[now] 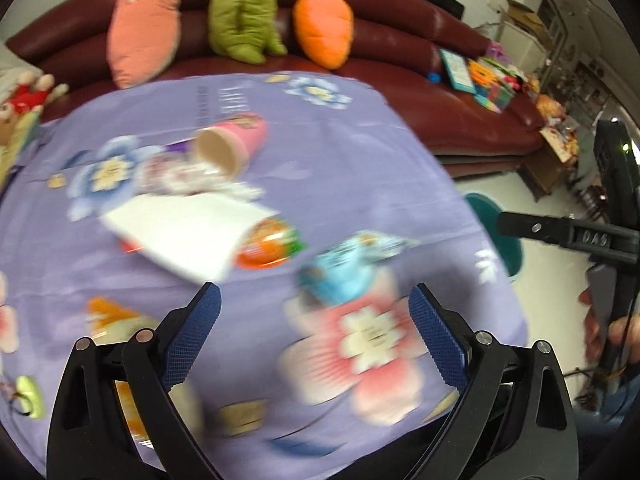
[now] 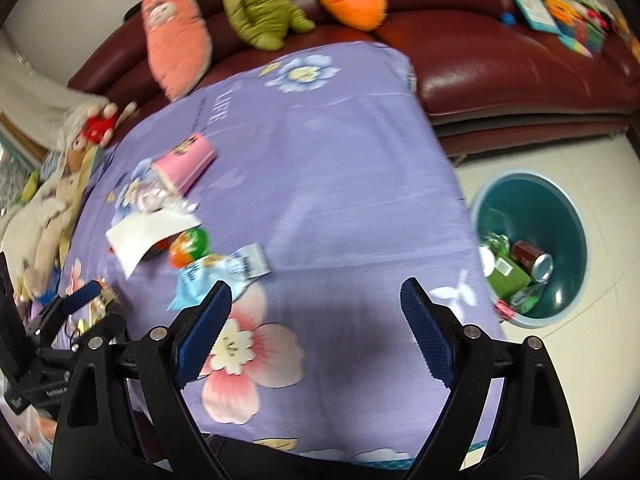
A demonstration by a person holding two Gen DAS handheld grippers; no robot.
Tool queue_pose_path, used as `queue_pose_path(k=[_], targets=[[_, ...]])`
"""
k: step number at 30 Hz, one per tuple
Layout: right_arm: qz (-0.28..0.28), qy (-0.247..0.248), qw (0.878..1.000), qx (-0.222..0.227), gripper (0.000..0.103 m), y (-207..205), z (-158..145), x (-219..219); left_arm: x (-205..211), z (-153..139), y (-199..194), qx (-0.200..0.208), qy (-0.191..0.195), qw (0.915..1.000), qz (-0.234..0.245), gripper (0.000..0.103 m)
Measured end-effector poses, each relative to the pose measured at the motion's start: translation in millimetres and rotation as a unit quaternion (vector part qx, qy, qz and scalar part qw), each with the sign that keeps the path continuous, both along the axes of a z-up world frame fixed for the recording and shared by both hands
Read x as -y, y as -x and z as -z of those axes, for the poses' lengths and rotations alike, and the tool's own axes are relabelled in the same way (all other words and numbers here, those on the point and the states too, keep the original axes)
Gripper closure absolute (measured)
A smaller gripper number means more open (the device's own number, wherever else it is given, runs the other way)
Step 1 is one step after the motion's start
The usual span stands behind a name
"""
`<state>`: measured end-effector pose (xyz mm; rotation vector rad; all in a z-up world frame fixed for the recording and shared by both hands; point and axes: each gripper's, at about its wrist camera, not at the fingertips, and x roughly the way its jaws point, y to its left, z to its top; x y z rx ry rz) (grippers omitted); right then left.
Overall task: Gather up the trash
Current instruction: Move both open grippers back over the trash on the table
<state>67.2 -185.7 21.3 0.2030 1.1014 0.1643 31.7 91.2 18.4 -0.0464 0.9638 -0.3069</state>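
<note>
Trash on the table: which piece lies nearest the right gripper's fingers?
The light blue snack wrapper, just beyond the right gripper. The orange-green packet, white paper and pink cup lie farther.

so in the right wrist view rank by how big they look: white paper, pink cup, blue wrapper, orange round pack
1. white paper
2. pink cup and blue wrapper, too alike to split; the wrapper is nearer the camera
3. orange round pack, partly under the paper

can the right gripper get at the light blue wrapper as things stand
Probably yes. The right gripper is open and empty, and the light blue wrapper lies uncovered on the purple cloth just beyond its left finger, with nothing between them.
</note>
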Motion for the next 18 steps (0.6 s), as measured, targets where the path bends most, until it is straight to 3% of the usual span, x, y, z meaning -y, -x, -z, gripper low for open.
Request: queue_pose_path(k=[8, 18], targets=[[-0.045, 0.027, 0.999, -0.013, 0.020, -0.9, 5.8, -52.3, -93.4, 17.9, 31.1, -0.013, -0.026, 0.9977, -0.061, 0.008], [-0.068, 0.026, 0.997, -0.039, 0.020, -5.6, 21.0, -83.5, -137.0, 68.0, 37.9, -0.057, -0.017, 0.9952, -0.077, 0.008]])
